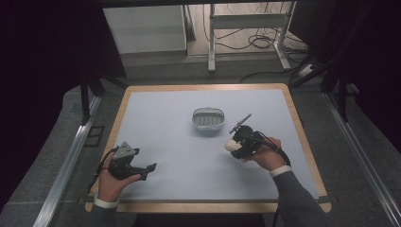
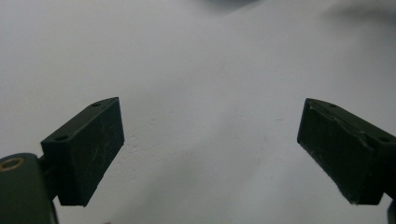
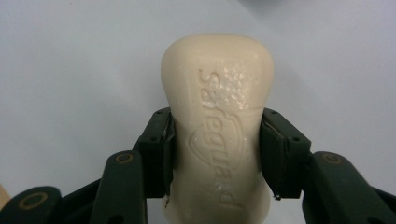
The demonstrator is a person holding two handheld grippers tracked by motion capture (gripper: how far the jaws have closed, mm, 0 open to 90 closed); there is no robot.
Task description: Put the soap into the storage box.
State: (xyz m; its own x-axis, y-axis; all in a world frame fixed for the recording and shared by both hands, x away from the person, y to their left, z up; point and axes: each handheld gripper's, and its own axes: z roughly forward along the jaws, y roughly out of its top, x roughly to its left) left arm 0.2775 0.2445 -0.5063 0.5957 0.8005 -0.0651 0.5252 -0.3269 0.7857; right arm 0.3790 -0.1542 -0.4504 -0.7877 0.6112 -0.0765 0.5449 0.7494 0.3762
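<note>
A cream bar of soap (image 3: 217,126) with raised lettering sits between the black jaws of my right gripper (image 3: 215,154), which is shut on its waist. In the high view the soap (image 1: 231,146) pokes out to the left of my right gripper (image 1: 239,144), held a little above the pale blue mat, just right of and nearer than a small oval soap dish (image 1: 208,118). My left gripper (image 1: 150,169) rests low at the mat's front left in a hand. Its jaws stand wide apart with nothing between them, and its pads (image 2: 88,149) frame bare mat.
The mat (image 1: 179,151) covers a wooden table whose rim (image 1: 203,206) shows all round. A thin dark rod (image 1: 240,123) sticks up from the right gripper toward the dish. Beyond the far edge are desk legs and cables on the floor.
</note>
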